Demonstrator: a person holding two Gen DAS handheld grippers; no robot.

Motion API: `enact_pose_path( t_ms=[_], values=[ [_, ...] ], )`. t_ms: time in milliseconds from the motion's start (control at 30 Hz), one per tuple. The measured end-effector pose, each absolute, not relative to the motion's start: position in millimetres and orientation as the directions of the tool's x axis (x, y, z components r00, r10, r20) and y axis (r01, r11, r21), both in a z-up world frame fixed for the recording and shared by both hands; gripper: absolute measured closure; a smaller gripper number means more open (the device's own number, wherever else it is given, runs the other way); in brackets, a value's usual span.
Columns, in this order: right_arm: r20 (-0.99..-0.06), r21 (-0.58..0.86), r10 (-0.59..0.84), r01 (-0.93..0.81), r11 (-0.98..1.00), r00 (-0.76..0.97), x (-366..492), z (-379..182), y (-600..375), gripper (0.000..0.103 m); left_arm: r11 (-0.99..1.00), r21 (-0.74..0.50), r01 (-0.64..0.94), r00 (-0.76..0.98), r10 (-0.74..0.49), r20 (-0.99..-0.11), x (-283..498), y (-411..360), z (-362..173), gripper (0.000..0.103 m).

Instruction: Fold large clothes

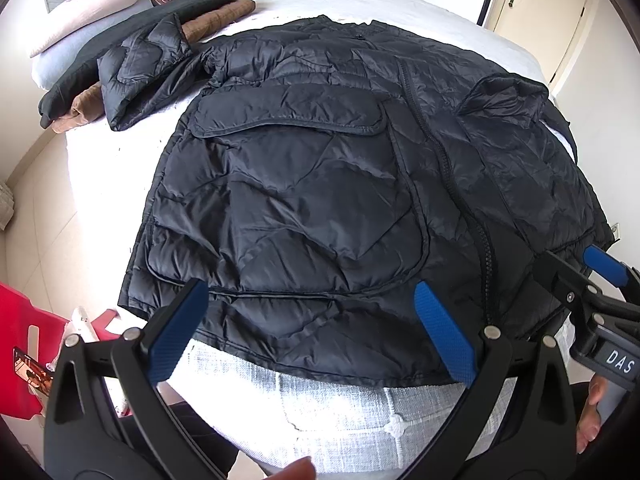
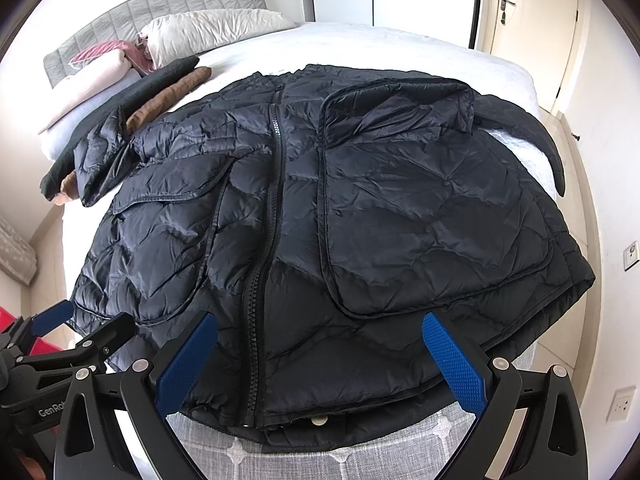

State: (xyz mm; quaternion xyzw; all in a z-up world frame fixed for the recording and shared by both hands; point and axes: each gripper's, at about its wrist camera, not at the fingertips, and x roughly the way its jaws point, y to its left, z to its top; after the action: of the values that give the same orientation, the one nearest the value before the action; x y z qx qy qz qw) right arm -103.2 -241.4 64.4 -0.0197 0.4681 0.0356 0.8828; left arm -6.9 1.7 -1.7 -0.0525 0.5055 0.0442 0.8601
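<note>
Left hand-held gripper (image 1: 312, 330) sits right at the lens, blue pads spread wide with nothing between them, hovering over the hem of the jacket (image 1: 340, 184); right hand-held gripper (image 2: 322, 354) is the same deal, jaws wide apart and empty, over the hem near the zipper (image 2: 264, 248); the black puffer jacket lies front-up and zipped across the bed (image 2: 400, 46), hem at the near edge, one sleeve (image 2: 540, 136) hanging off the right side, the other sleeve (image 1: 140, 76) bunched up on the left; folded dark and brown clothes (image 1: 208, 20) lie just beside that sleeve; pillows (image 2: 216, 28) sit by the headboard.
</note>
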Motion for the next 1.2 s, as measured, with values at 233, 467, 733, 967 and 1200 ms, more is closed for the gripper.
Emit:
enact_pose_path(
  t_ms=[233,467,733,967,1200],
  values=[
    [-0.824,0.001,0.049,-0.085,0.996,0.564,-103.4,66.6,-242.5,0.000,0.992,-0.038,-0.121,0.482,0.026,-0.876,-7.7,-1.5,-2.0,0.000],
    [-0.822,0.003,0.055,-0.091,0.996,0.567,-105.5,67.7,-242.8,0.000,0.992,-0.034,-0.121,0.477,0.028,-0.878,-5.9,-4.8,-3.6,0.000],
    [-0.822,0.003,0.054,-0.091,0.996,0.567,-105.8,67.2,-242.4,0.000,0.992,-0.034,-0.122,0.477,0.028,-0.879,-5.7,-5.4,-3.9,0.000],
    [-0.823,0.003,0.054,-0.091,0.996,0.566,-105.6,67.1,-242.2,0.000,0.992,-0.034,-0.122,0.477,0.028,-0.879,-5.7,-5.0,-3.9,0.000],
    [-0.818,-0.031,0.025,-0.087,0.996,0.574,-106.5,64.7,-241.8,0.000,0.992,-0.022,-0.124,0.479,0.040,-0.877,-5.5,-2.7,-4.9,0.000]
  ],
)
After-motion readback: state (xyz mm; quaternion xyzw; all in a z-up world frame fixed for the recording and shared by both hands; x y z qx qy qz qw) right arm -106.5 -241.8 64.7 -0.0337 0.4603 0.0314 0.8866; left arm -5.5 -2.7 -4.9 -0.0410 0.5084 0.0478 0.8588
